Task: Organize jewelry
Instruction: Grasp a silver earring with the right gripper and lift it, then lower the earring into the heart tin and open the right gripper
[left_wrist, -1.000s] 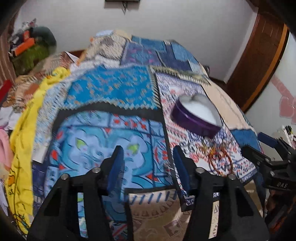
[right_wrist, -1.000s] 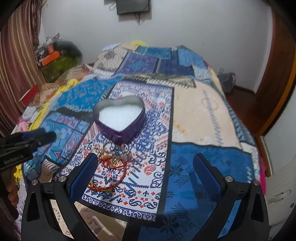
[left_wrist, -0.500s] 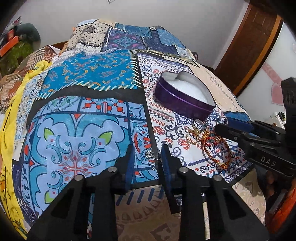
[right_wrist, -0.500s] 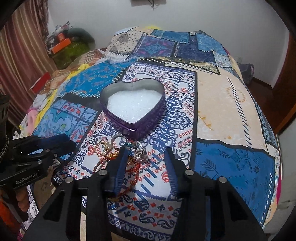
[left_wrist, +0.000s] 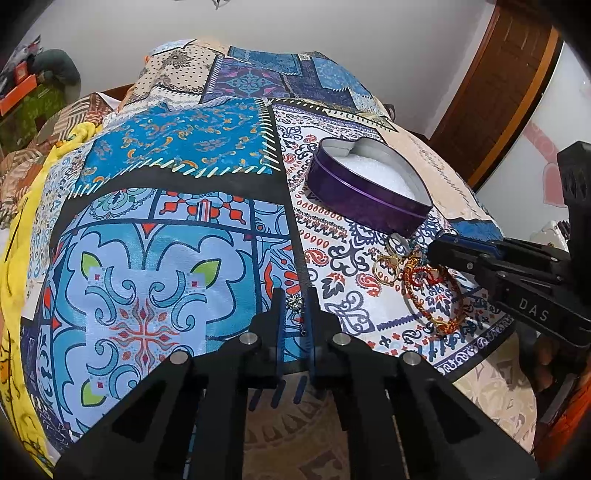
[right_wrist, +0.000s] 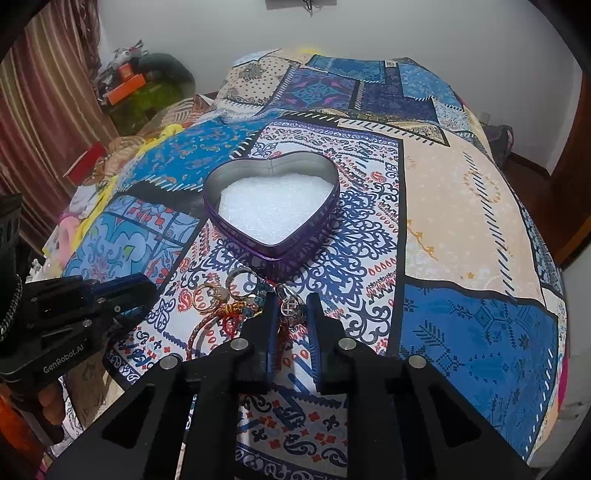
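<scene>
A purple heart-shaped tin (right_wrist: 273, 210) with white filling sits open on the patterned bedspread; it also shows in the left wrist view (left_wrist: 369, 188). Just in front of its point lie gold and silver rings (right_wrist: 221, 291) and a red-and-gold cord bracelet (left_wrist: 432, 291). My left gripper (left_wrist: 295, 302) has its fingers almost together around a small silver star-shaped earring (left_wrist: 294, 302) on the blue patch. My right gripper (right_wrist: 290, 306) has its fingers close around a silver cross pendant (right_wrist: 289, 306) beside the bracelet. Whether either is lifted cannot be told.
The bedspread (right_wrist: 461, 206) covers the whole bed. Its near edge drops off just below both grippers. Yellow cloth (left_wrist: 14, 236) and clutter lie at the left side. A wooden door (left_wrist: 498, 85) stands at the right.
Both grippers have moved down and forward toward the bed and their fingers have closed in, the left around the small earring, the right around the pendant by the bracelet.
</scene>
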